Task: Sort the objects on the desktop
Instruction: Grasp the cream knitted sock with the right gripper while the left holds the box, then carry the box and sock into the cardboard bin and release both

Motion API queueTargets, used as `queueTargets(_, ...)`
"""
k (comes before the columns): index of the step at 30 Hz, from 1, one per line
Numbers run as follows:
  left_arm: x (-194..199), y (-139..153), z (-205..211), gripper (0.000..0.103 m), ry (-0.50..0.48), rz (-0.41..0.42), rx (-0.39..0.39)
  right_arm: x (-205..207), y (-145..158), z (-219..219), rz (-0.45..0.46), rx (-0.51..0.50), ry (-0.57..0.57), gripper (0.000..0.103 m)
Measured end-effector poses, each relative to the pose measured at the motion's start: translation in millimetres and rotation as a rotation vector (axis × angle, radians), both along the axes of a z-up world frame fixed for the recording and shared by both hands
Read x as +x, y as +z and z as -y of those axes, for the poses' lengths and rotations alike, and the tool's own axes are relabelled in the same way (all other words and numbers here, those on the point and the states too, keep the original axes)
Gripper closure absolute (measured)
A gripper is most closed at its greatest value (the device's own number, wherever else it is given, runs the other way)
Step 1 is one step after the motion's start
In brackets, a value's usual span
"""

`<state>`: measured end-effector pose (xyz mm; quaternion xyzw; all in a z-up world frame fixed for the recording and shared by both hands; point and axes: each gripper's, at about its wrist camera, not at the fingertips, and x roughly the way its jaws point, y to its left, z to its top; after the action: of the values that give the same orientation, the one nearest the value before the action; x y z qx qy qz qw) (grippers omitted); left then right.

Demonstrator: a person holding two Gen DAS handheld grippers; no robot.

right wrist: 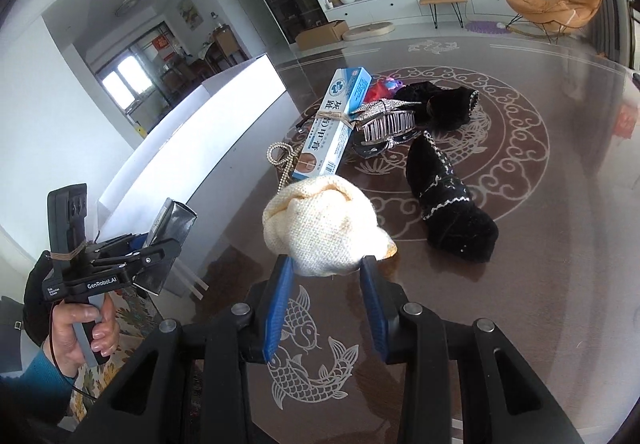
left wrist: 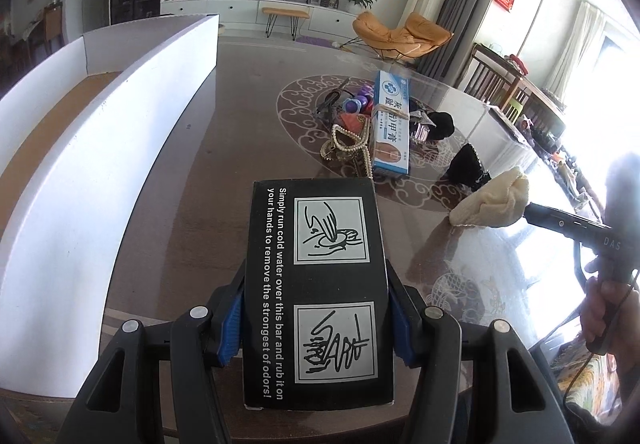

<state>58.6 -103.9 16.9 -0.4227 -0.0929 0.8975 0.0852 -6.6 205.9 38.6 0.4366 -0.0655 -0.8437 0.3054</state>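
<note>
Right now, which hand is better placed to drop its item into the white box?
Left. Its tool holds the black carton right beside the white box; the right tool holds the cream cloth farther off.

A dark brown table with pale fish and cloud patterns carries a white tray, a blue-and-white box, bead necklaces, hair clips and black socks.

A big box is sitting along the left edge of the table. A pile of small things is lying in the middle, with a long carton resting on top.
</note>
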Motion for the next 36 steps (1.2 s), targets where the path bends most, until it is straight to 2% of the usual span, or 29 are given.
queueTargets(3, 1.1, 12.5, 6.4, 0.045, -0.007, -0.019, -0.002, -4.5, 13.5, 13.2, -0.018, 0.057, 0.009, 0.067)
queueTargets(6, 5.8, 21.7, 13.4, 0.045, -0.008, -0.039, -0.010, -6.3, 8.8, 24.2, 0.019, 0.137, 0.029, 0.064)
queueTargets(8, 10.8, 25.1, 17.8, 0.045, -0.007, -0.046, -0.002, -6.1, 0.5, 26.4, 0.023, 0.191, 0.024, 0.040)
queueTargets(9, 13.4, 26.1, 19.3, 0.045, -0.008, -0.049, -0.002, -5.4, -2.5, 24.4, 0.037, 0.190, 0.026, 0.020)
queueTargets(10, 16.1, 26.7, 19.8, 0.045, -0.009, -0.052, -0.007, -3.4, -4.4, 21.1, 0.052, 0.174, 0.024, 0.014)
queueTargets(13, 18.4, 26.4, 17.7, 0.045, -0.020, -0.054, -0.012, -4.4, -5.9, 18.4, 0.095, 0.132, 0.016, 0.014)
queueTargets(15, 16.8, 26.7, 15.9, 0.045, -0.029, -0.051, 0.001, -11.3, -4.2, 30.0, 0.089, 0.156, 0.014, 0.014)
queueTargets(18, 15.7, 31.7, 16.1, 0.045, -0.028, -0.053, 0.023, -34.3, -22.0, 58.6, 0.151, 0.247, 0.005, 0.014)
queueTargets(20, 18.6, 39.5, 21.5, 0.045, -0.022, -0.061, 0.039, -43.9, -39.7, 77.7, 0.162, 0.372, 0.005, 0.017)
queueTargets(21, 20.8, 44.1, 25.9, 0.045, -0.016, -0.066, 0.043, -44.3, -45.1, 84.0, 0.138, 0.433, 0.004, 0.035)
queueTargets(22, 23.5, 48.4, 31.6, 0.045, -0.009, -0.070, 0.045, -42.7, -48.6, 87.4, 0.117, 0.471, 0.002, 0.048)
queueTargets(23, 26.4, 52.9, 38.2, 0.045, -0.001, -0.073, 0.045, -39.5, -47.7, 87.4, 0.101, 0.471, 0.000, 0.049)
queueTargets(26, 31.5, 68.2, 63.7, 0.045, 0.034, -0.081, 0.048, -30.6, -36.6, 82.0, 0.109, 0.380, -0.003, 0.053)
queueTargets(30, 33.3, 95.7, 101.1, 0.045, 0.092, -0.107, 0.014, -22.1, 6.7, 98.0, 0.058, 0.235, 0.032, 0.053)
queueTargets(33, 29.2, 112.3, 132.0, 0.045, 0.157, -0.119, -0.038, -21.2, 50.4, 139.0, -0.003, 0.106, 0.110, 0.053)
queueTargets(36, 22.2, 118.6, 167.5, 0.045, 0.219, -0.104, -0.042, -22.2, 85.2, 198.6, -0.043, 0.007, 0.214, 0.053)
